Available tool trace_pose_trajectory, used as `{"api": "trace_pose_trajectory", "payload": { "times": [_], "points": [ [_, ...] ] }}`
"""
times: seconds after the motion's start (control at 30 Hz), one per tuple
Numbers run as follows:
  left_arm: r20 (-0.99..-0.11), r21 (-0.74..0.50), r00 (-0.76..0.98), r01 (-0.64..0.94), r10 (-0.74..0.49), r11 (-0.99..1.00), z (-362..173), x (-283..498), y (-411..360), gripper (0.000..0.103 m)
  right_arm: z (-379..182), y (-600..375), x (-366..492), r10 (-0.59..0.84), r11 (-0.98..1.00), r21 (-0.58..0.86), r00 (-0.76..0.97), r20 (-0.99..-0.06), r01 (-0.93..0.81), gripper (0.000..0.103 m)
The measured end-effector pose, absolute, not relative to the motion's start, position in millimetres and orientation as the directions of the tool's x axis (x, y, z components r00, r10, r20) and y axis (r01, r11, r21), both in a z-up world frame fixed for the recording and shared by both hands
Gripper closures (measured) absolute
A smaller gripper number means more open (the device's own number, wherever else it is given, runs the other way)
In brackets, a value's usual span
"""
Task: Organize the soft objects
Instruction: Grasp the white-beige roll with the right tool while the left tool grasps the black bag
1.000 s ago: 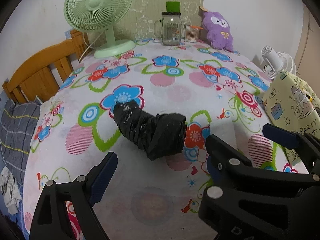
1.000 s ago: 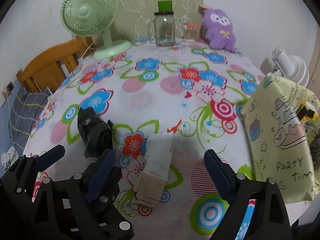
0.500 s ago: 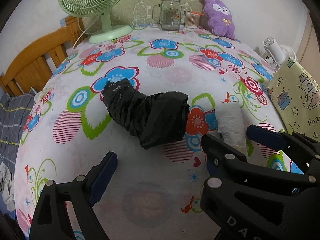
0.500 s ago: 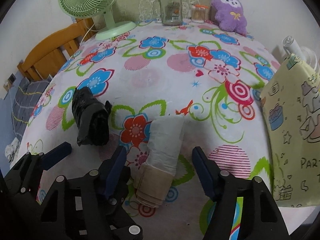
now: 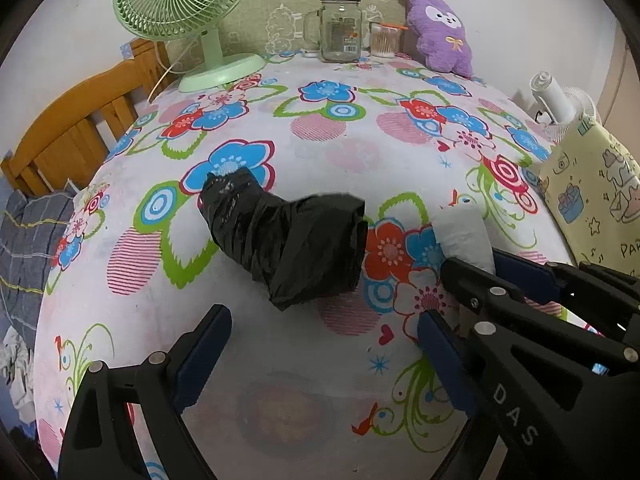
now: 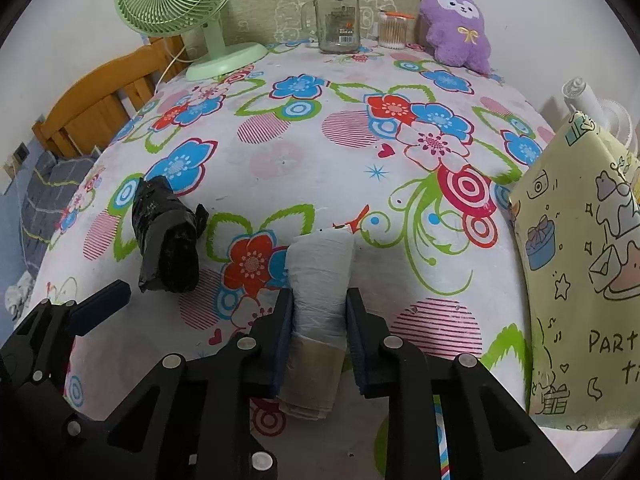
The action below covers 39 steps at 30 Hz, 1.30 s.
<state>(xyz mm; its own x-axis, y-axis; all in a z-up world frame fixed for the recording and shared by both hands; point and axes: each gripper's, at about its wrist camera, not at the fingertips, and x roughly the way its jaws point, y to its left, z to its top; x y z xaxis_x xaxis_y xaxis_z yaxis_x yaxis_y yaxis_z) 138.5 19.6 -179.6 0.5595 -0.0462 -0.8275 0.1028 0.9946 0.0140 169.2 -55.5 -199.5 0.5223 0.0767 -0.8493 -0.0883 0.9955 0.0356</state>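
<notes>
Black roll, white roll flat

Glossy crinkled black plastic roll lies on matt cloth (floral print).

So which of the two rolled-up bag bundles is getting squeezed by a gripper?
The white roll. The right gripper has shut on its sides, while the black roll lies free on the tablecloth, untouched.

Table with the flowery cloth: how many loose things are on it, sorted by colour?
Black: 1, crumpled black plastic bag roll
White: 1, white plastic bag roll
Green: 1, pale green desk fan
Clear: 2, glass mug jar, cotton swab tub
Purple: 1, plush toy
Total: 6
</notes>
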Motion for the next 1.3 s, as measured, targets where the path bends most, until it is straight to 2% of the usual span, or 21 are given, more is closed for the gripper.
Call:
{"api": "trace_pose_trajectory", "payload": {
  "times": [0.43, 0.97, 1.0, 1.07, 1.13, 1.23, 1.27, 1.3],
  "points": [
    [-0.794, 0.014, 0.607, 0.074, -0.033, 0.997, -160.1, 158.6, 26.2, 0.007, -173.9, -50.9, 184.2, 0.083, 0.994, 0.031, 0.57, -0.818, -0.101, 0.075],
    [-0.813, -0.056, 0.577, 0.051, -0.075, 0.997, -173.6, 188.2, 34.1, 0.008, -176.8, -38.3, 210.8, 0.079, 0.993, 0.014, 0.569, -0.818, -0.117, 0.075],
    [-0.816, -0.057, 0.573, 0.049, -0.075, 0.997, -174.9, 189.2, 34.5, 0.01, -178.2, -38.6, 211.7, 0.08, 0.993, 0.016, 0.566, -0.82, -0.117, 0.075],
    [-0.824, -0.057, 0.562, 0.047, -0.073, 0.997, -178.3, 191.5, 35.2, 0.023, -180.6, -38.2, 213.4, 0.081, 0.993, 0.017, 0.56, -0.824, -0.119, 0.075],
    [-0.82, -0.05, 0.568, 0.04, -0.064, 0.998, -178.7, 191.7, 35.8, 0.028, -182.6, -37.5, 214.5, 0.082, 0.993, 0.018, 0.555, -0.828, -0.12, 0.075],
    [-0.818, -0.039, 0.573, 0.038, -0.054, 0.998, -177.8, 189.8, 35.6, 0.043, -183.9, -37.7, 215.4, 0.086, 0.992, 0.022, 0.552, -0.83, -0.121, 0.075],
    [-0.816, -0.035, 0.575, 0.04, -0.051, 0.999, -177.3, 189.0, 35.4, 0.053, -184.2, -37.5, 215.2, 0.083, 0.993, 0.019, 0.553, -0.829, -0.12, 0.075],
    [-0.815, -0.035, 0.577, 0.043, -0.053, 0.998, -176.8, 188.4, 35.2, 0.057, -184.5, -37.2, 215.3, 0.083, 0.993, 0.019, 0.554, -0.829, -0.12, 0.075]
  ]
}}
